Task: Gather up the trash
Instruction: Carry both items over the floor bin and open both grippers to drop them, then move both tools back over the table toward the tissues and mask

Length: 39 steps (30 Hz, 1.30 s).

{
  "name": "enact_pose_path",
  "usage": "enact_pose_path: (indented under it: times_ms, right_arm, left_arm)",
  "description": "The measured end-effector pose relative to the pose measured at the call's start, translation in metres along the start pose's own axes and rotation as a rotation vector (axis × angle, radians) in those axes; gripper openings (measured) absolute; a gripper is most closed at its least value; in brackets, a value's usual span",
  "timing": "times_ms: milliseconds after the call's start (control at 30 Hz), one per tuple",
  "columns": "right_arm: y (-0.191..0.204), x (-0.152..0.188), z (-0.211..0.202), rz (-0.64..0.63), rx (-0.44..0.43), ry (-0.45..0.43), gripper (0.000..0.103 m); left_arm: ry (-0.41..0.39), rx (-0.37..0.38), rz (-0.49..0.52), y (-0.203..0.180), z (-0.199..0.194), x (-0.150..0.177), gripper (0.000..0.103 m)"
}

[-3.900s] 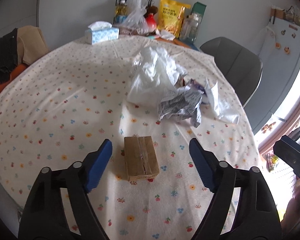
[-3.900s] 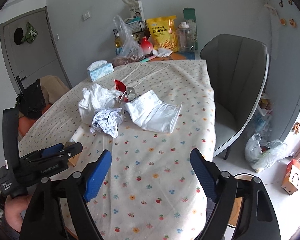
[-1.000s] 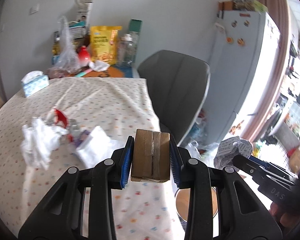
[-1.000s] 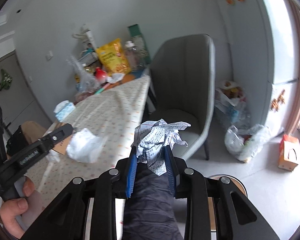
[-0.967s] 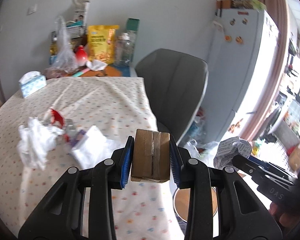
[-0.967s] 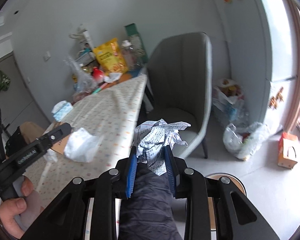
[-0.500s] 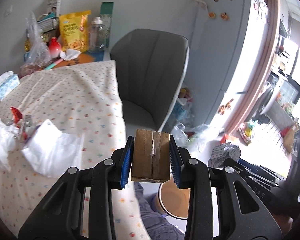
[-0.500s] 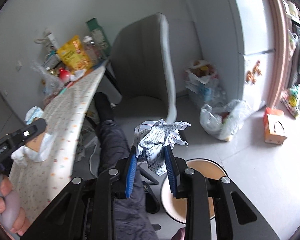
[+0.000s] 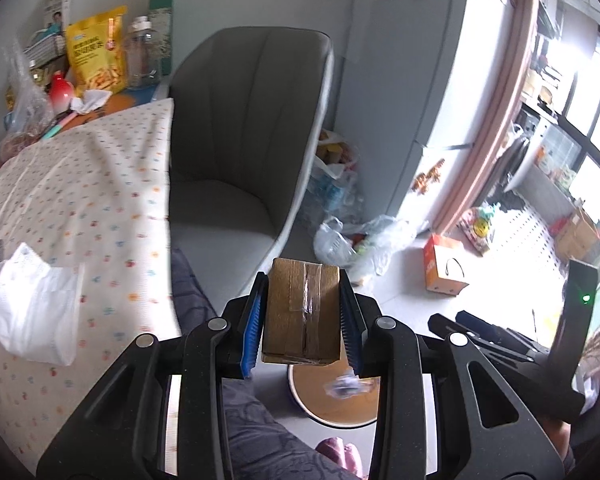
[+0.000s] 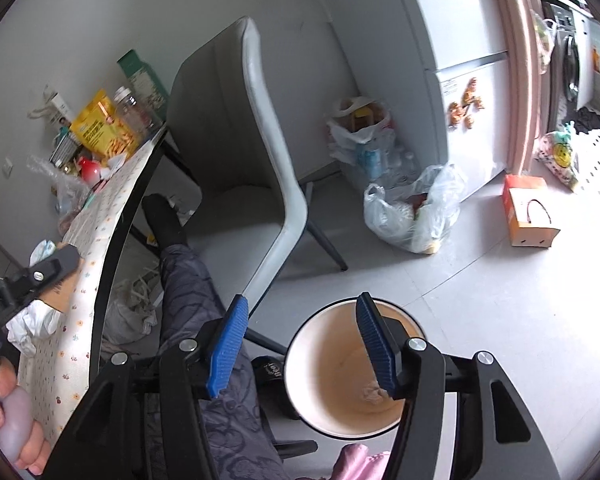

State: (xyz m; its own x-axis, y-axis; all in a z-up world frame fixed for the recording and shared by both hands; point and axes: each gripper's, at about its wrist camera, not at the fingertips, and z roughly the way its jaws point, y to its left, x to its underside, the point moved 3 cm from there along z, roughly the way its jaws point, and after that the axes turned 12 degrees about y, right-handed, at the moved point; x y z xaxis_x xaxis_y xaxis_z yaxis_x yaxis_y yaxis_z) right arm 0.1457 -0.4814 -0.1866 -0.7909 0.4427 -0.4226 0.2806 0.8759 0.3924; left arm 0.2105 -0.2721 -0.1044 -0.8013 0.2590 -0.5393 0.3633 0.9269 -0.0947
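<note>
Cardboard box (image 9: 301, 312) is clamped between the pads of the left claw (image 9: 302, 322), above and just short of the bin (image 10: 342, 372). It should be carried over the rim before release. The right claw (image 10: 302, 344) is spread wide, empty, over the bin.

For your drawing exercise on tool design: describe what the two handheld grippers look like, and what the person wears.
Both the left gripper and right gripper have black plastic frames with triangular cut-outs, silver screws and ribbed blue finger pads. A green light glows on the right gripper's black body. The person wears dark grey patterned trousers and a black sock.
</note>
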Motion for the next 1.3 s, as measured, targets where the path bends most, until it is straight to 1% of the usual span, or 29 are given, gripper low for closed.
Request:
enact_pose_path:
  times_ms: [67, 200, 433, 500, 533, 567, 667, 733, 800, 833, 900, 967, 1033, 1200, 1300]
  right_arm:
    - [-0.007, 0.0, -0.01, 0.011, 0.011, -0.015, 0.057]
    - [-0.019, -0.001, -0.031, 0.027, 0.037, -0.063, 0.063]
    - [-0.045, -0.004, -0.048, 0.076, 0.052, -0.096, 0.065]
    - [-0.047, -0.005, -0.05, 0.082, 0.049, -0.101, 0.066]
    - [-0.046, -0.005, -0.051, 0.081, 0.047, -0.103, 0.066]
    - [-0.045, -0.005, -0.051, 0.079, 0.045, -0.104, 0.066]
    - [-0.035, -0.006, -0.051, 0.061, 0.038, -0.106, 0.067]
    - [-0.026, -0.006, -0.052, 0.043, 0.03, -0.109, 0.071]
    - [-0.017, -0.006, -0.052, 0.023, 0.025, -0.112, 0.078]
    - [-0.009, -0.006, -0.052, 0.008, 0.022, -0.113, 0.08]
    - [0.005, -0.006, -0.054, -0.018, 0.016, -0.126, 0.09]
    - [0.018, -0.006, -0.058, -0.037, 0.014, -0.146, 0.096]
    - [0.034, -0.005, -0.062, -0.068, 0.02, -0.171, 0.095]
    - [0.072, -0.003, -0.062, -0.12, 0.032, -0.167, 0.095]
    - [0.092, 0.001, -0.062, -0.139, 0.049, -0.178, 0.095]
  left_arm:
    - [0.014, 0.011, 0.018, -0.01, 0.006, -0.001, 0.034]
    - [0.039, 0.034, 0.054, -0.031, 0.018, -0.004, 0.034]
    - [0.087, 0.083, 0.111, -0.066, 0.034, -0.01, 0.035]
    - [0.089, 0.099, 0.111, -0.069, 0.034, -0.012, 0.052]
    - [0.073, 0.109, 0.102, -0.069, 0.031, -0.014, 0.073]
    - [0.055, 0.114, 0.093, -0.067, 0.027, -0.015, 0.082]
    - [0.022, 0.122, 0.073, -0.058, 0.015, -0.02, 0.086]
    - [0.007, 0.112, 0.05, -0.046, 0.006, -0.023, 0.086]
    - [-0.014, 0.093, 0.021, -0.033, -0.003, -0.027, 0.091]
    - [-0.026, 0.086, 0.007, -0.026, -0.007, -0.027, 0.094]
    - [-0.059, 0.067, -0.021, -0.012, -0.02, -0.027, 0.096]
    - [-0.086, 0.052, -0.042, 0.001, -0.032, -0.025, 0.097]
    - [-0.111, 0.033, -0.069, 0.014, -0.042, -0.023, 0.097]
    - [-0.172, -0.005, -0.171, 0.051, -0.069, -0.011, 0.097]
    - [-0.204, -0.042, -0.205, 0.07, -0.081, -0.005, 0.097]
